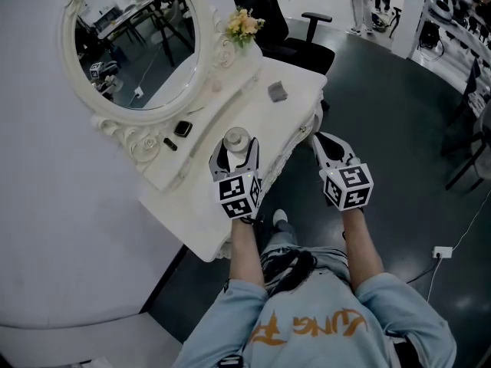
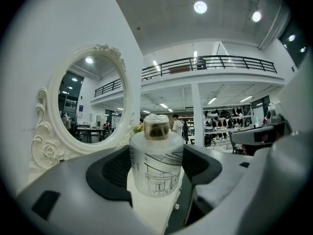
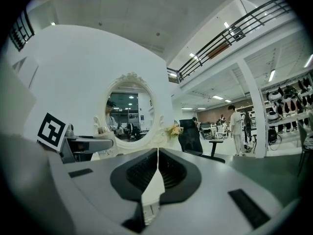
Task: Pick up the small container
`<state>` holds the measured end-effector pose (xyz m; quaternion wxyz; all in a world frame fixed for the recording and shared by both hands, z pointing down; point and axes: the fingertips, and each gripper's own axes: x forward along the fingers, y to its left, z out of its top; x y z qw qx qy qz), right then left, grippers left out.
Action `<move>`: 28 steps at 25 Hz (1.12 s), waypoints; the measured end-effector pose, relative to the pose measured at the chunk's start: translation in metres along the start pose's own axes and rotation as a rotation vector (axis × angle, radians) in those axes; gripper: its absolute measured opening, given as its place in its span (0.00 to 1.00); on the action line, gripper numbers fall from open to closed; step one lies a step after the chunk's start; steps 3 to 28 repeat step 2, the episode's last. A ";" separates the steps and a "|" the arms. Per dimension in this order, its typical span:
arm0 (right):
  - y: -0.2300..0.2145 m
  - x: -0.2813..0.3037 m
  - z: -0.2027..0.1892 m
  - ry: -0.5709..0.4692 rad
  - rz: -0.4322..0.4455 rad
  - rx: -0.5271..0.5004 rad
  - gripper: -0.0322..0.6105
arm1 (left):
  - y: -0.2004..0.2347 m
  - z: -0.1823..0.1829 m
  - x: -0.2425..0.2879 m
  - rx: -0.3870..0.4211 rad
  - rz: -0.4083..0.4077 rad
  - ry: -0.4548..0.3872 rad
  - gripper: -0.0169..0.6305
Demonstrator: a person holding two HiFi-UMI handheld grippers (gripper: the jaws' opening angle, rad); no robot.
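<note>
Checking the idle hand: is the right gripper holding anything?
No, the right gripper has its jaws together with nothing between them.

Small container sits between the jaws of my left gripper, over the near part of the table. I cannot tell whether it touches the top or hangs just clear.

Mirror stands along the table's left side. Flat item and smaller item lie at its base, left of the container.

Block lies on the table beyond the container. Flowers stand at the far end, with the chair behind them.

My right gripper is off the table's right edge, above the floor.
</note>
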<state>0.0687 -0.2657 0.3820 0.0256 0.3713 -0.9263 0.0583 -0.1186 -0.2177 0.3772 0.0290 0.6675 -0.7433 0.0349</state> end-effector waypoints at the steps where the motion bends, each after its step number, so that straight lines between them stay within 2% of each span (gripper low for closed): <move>1: 0.000 0.001 0.000 0.000 0.000 -0.001 0.10 | 0.001 0.000 0.001 0.000 0.001 0.000 0.52; 28: 0.000 0.002 0.000 0.001 0.001 -0.003 0.10 | 0.002 0.000 0.001 -0.001 0.003 0.001 0.52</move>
